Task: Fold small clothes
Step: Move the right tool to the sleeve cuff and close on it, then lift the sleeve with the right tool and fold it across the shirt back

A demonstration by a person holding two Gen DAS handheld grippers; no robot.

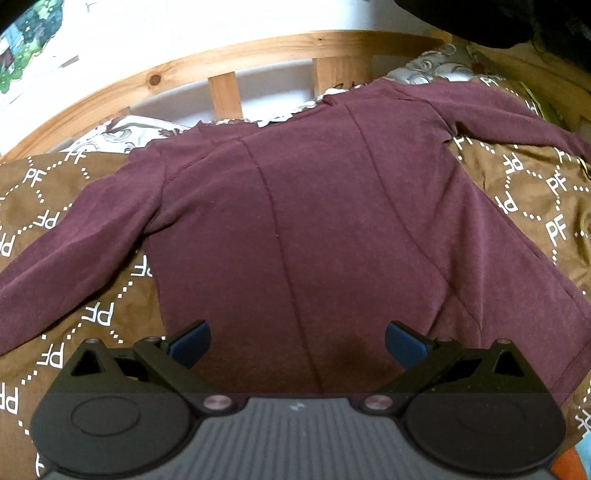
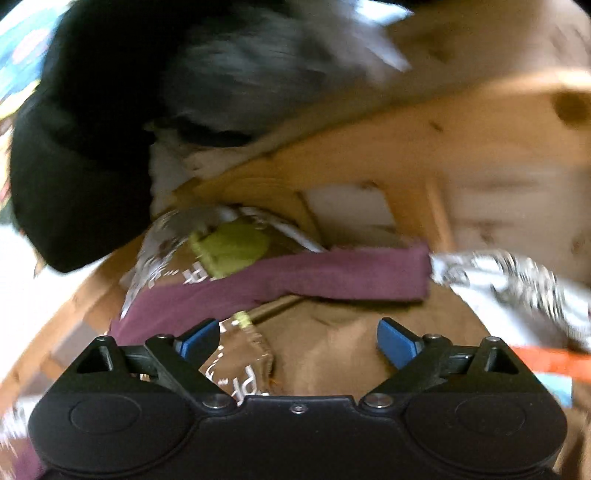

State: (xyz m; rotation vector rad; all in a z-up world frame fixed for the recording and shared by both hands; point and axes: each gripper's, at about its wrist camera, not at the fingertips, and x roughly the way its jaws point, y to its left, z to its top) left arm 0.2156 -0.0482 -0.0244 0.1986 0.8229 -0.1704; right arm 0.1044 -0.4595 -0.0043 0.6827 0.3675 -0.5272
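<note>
- A brown blanket [image 1: 532, 206] is covering the bed, and white letters "PF" [image 1: 556, 229] are printed all over it inside dotted diamond shapes.
- A pale wooden bed frame [image 1: 221, 59] with upright slats is running along the far side, and a white wall [image 1: 184, 26] is showing behind it.
- A silver and white patterned cloth [image 1: 122, 133] is peeking out between the blanket and the frame.
- A small dark red long-sleeved shirt [image 1: 295, 206] is lying spread flat on the blanket, with its sleeves reaching out to both sides.
- The left hand-held gripper [image 1: 297, 341] is hanging over the bottom edge of the shirt with its blue fingers [image 1: 190, 341] wide apart, holding nothing.
- The right view is blurry. One dark red sleeve [image 2: 332, 275] is stretching across the blanket there, near the wooden frame.
- The right hand-held gripper [image 2: 297, 338] is also spread wide and holding nothing, just below that sleeve.
- A small yellow-green thing [image 2: 231, 251] is sitting beside the sleeve; I cannot tell what it is.
- Something big, black and fuzzy [image 2: 92, 147] is filling the upper left of the right view, too blurred to name.
</note>
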